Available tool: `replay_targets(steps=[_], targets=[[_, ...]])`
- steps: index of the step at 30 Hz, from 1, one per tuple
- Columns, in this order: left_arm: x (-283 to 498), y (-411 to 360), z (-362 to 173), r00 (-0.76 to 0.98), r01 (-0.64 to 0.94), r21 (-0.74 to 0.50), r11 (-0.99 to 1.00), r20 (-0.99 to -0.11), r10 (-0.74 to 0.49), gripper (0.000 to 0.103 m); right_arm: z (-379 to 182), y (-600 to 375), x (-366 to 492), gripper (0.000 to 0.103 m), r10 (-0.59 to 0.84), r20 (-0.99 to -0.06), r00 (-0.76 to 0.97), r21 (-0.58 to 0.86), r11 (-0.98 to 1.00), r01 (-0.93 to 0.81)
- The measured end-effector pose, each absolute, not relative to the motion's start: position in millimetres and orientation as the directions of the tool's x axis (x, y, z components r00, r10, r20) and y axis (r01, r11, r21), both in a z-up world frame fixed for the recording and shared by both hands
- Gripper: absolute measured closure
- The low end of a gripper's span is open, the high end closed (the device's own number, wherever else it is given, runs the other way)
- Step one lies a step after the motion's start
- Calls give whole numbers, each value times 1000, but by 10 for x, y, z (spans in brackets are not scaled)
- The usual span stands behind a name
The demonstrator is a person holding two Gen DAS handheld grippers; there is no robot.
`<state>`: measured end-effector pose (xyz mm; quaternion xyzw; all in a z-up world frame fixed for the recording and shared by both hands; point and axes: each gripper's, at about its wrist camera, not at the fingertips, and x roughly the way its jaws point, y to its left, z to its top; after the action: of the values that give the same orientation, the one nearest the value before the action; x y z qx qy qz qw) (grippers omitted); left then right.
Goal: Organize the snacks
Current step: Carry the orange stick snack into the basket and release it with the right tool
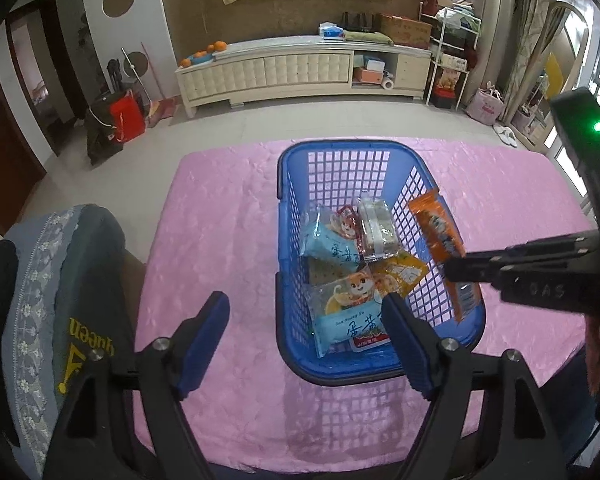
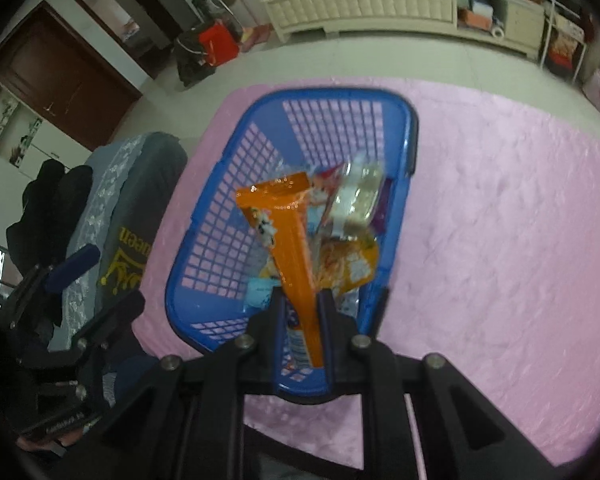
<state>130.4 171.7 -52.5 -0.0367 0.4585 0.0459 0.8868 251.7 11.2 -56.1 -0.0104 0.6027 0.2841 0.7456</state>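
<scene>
Gripping an orange packet (image 2: 296, 240), the right gripper (image 2: 300, 300) hangs inside the basket rim (image 2: 204, 204).

Right wrist view motion-blurred: print on long orange foil snack packet (image 2: 296, 248) unreadable. Packet's lower end hidden between closed black fingers of right gripper (image 2: 302, 304). Blue plastic lattice basket (image 2: 204, 248): near rim behind gripper frame. Left wrist view: lowest light-blue snack pouch (image 1: 348, 328) partly covered by blue-padded finger (image 1: 404, 344) of left gripper (image 1: 304, 328). Grey embroidered chair cover (image 1: 60, 300) cut by left edge.

One blue basket (image 1: 296, 208), six snack packets (image 1: 332, 246) (two pale blue, one orange), two claws (image 1: 304, 332).
</scene>
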Motion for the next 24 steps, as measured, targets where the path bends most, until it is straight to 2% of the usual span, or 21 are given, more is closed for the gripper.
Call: replay_targets(steps=[4, 9, 18, 24], targets=[[1363, 1711, -659, 556, -114, -14, 993, -830, 52, 26, -694, 147, 2513, 84, 406, -911, 79, 343, 849, -402], [1407, 1768, -829, 538, -125, -67, 990, -843, 11, 26, -846, 230, 2500, 84, 359, -931, 66, 303, 861, -409], [1429, 1808, -936, 524, -145, -75, 987, -852, 13, 26, -962, 274, 2457, 83, 277, -956, 95, 211, 878, -429], [1321, 1754, -877, 529, -131, -43, 990, -848, 33, 26, -918, 320, 2341, 74, 271, -957, 105, 189, 854, -485]])
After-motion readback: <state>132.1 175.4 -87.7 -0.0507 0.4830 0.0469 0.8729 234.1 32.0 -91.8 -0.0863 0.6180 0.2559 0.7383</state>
